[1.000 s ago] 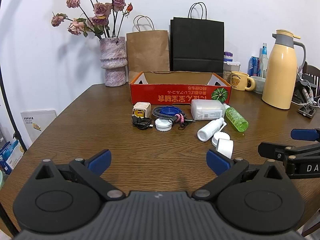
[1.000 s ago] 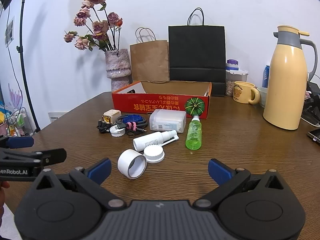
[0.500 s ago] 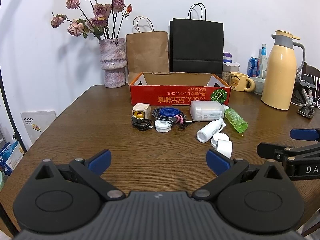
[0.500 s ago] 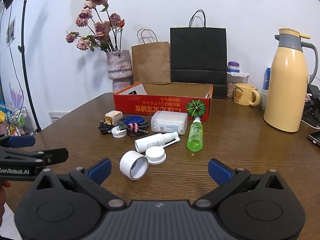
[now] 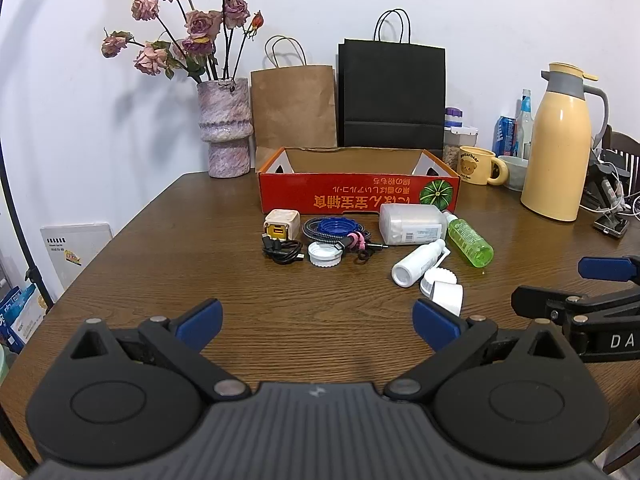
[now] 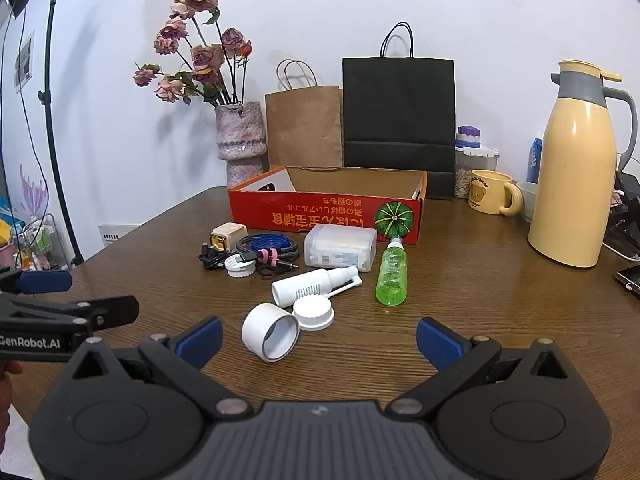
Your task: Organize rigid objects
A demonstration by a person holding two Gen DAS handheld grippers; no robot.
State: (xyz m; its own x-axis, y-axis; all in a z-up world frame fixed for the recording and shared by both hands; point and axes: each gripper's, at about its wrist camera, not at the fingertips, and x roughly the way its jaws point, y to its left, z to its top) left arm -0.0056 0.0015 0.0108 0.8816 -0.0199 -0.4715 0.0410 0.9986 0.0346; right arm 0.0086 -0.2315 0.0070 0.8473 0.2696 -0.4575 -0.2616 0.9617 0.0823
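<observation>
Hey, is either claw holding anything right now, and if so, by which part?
Nothing is held. The left claw and the right claw are both open above the table, with only wood between their fingers.

An open red cardboard box with upside-down printing is standing at the back. In front of it, a cream charger cube is sitting beside a black cable, a coiled blue-and-black cable and a white ribbed lid. A translucent rectangular container is lying against the box front. A green spray bottle and a white spray bottle are lying on their sides. A white ribbed cap is touching a white cylindrical cap that is lying tipped over.
</observation>
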